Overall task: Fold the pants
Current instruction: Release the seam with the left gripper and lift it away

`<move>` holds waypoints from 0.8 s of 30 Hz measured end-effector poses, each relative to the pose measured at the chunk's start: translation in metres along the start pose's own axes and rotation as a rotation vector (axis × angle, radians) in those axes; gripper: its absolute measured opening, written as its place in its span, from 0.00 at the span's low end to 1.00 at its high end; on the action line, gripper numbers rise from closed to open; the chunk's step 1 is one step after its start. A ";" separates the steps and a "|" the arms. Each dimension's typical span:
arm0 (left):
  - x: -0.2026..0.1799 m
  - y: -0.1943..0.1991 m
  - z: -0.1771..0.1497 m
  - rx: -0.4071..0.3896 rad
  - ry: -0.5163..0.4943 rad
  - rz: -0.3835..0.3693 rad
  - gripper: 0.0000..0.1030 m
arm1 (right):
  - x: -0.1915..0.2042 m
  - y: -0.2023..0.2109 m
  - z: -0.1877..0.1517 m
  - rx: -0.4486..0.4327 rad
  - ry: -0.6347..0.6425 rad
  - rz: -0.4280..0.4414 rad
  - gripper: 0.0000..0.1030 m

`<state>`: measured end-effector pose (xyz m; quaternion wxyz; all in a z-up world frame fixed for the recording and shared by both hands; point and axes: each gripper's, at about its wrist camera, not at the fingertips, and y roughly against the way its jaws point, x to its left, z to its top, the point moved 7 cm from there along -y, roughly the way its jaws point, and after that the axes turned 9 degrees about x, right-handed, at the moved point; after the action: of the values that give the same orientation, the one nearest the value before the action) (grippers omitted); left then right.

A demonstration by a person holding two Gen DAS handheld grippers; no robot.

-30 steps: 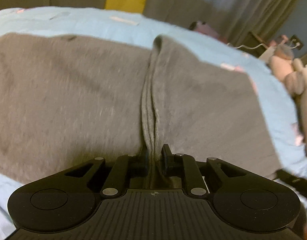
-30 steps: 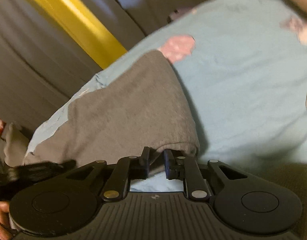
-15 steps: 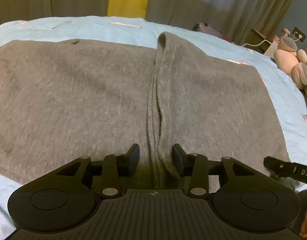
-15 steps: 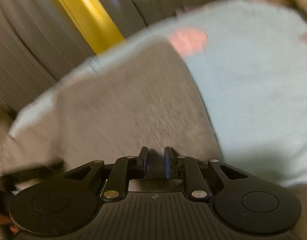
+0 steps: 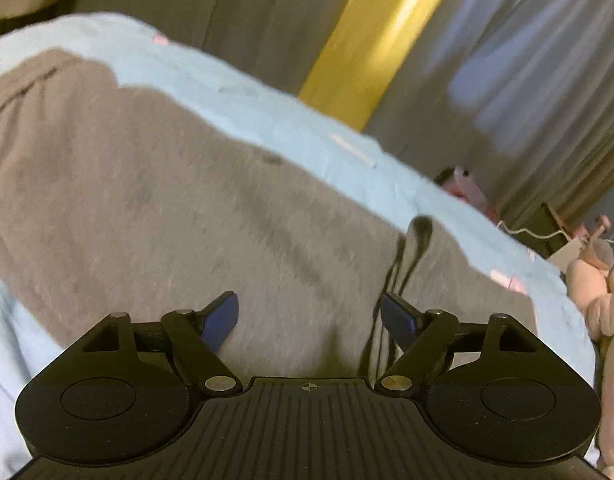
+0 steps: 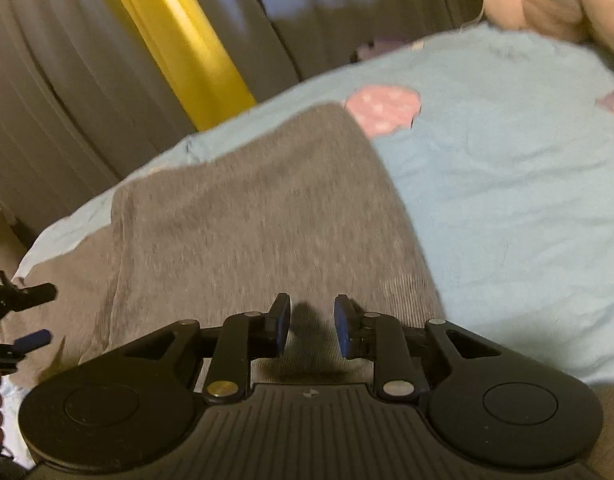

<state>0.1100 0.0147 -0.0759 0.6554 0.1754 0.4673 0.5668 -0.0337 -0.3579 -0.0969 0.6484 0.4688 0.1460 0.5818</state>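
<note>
A second ago the left gripper (image 5: 309,314) was pinched on the raised centre ridge of the grey pants (image 5: 187,208); its jaws have just been opening and now stand wide, nothing between the blue pads but flat cloth lying below them. The ridge (image 5: 407,256) that sat dead centre now lies off to the right, beside the right-hand pad, and the whole left wrist view has tilted and swung leftward, with motion blur. The pants lie spread across the light blue bedsheet (image 5: 267,108), curtains and a yellow strip (image 5: 379,40) behind, a pink plush toy (image 5: 595,280) at the far right.

The right gripper (image 6: 310,326) was closed at the folded edge of the pants (image 6: 247,220); its jaws have just been opening and now show a narrow gap, the pads clear of the cloth, with the ribbed hem just beneath and ahead. The folded stack's right edge runs alongside bare sheet (image 6: 507,180) bearing a pink patch (image 6: 383,108). At this view's left edge the other gripper's blue pad (image 6: 33,339) shows.
</note>
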 end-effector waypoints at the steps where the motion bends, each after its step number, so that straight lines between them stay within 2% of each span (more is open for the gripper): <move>1: -0.007 0.000 0.001 -0.003 -0.026 -0.015 0.80 | -0.001 0.000 0.001 -0.009 0.000 -0.010 0.25; 7: -0.100 -0.009 -0.009 -0.025 -0.390 -0.089 0.80 | -0.010 -0.013 0.005 0.021 -0.039 0.029 0.28; 10: -0.146 -0.018 -0.010 -0.039 -0.484 -0.194 0.82 | -0.011 -0.015 0.005 0.016 -0.038 0.045 0.28; 12: -0.168 -0.036 -0.007 -0.017 -0.530 -0.222 0.84 | -0.013 -0.016 0.006 0.011 -0.051 0.061 0.28; 13: -0.174 -0.052 -0.004 -0.010 -0.552 -0.201 0.84 | -0.014 -0.017 0.006 0.011 -0.057 0.067 0.28; 15: -0.171 -0.087 0.004 0.012 -0.573 -0.095 0.82 | -0.016 -0.020 0.008 0.009 -0.069 0.080 0.28; 17: -0.150 -0.125 0.015 0.033 -0.587 0.082 0.57 | -0.017 -0.021 0.008 0.006 -0.073 0.088 0.28; 18: -0.145 -0.134 0.018 0.038 -0.600 0.111 0.43 | -0.018 -0.022 0.009 0.004 -0.071 0.092 0.28; 20: -0.139 -0.128 0.026 0.043 -0.570 0.055 0.42 | -0.018 -0.024 0.010 0.000 -0.067 0.091 0.28; 21: -0.137 -0.119 0.028 0.039 -0.560 0.056 0.43 | -0.018 -0.024 0.011 -0.001 -0.065 0.090 0.28; 22: -0.133 -0.109 0.031 0.020 -0.554 0.087 0.60 | -0.018 -0.024 0.011 -0.003 -0.064 0.089 0.28; 23: -0.125 -0.095 0.032 -0.014 -0.537 0.149 0.72 | -0.019 -0.025 0.012 -0.003 -0.063 0.087 0.28; 24: -0.119 -0.078 0.028 -0.044 -0.522 0.146 0.81 | -0.018 -0.025 0.013 -0.004 -0.058 0.083 0.28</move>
<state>0.1873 -0.1075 -0.0716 0.7148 0.3344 0.2565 0.5581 -0.0139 -0.3764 -0.1161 0.6287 0.4898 0.1064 0.5946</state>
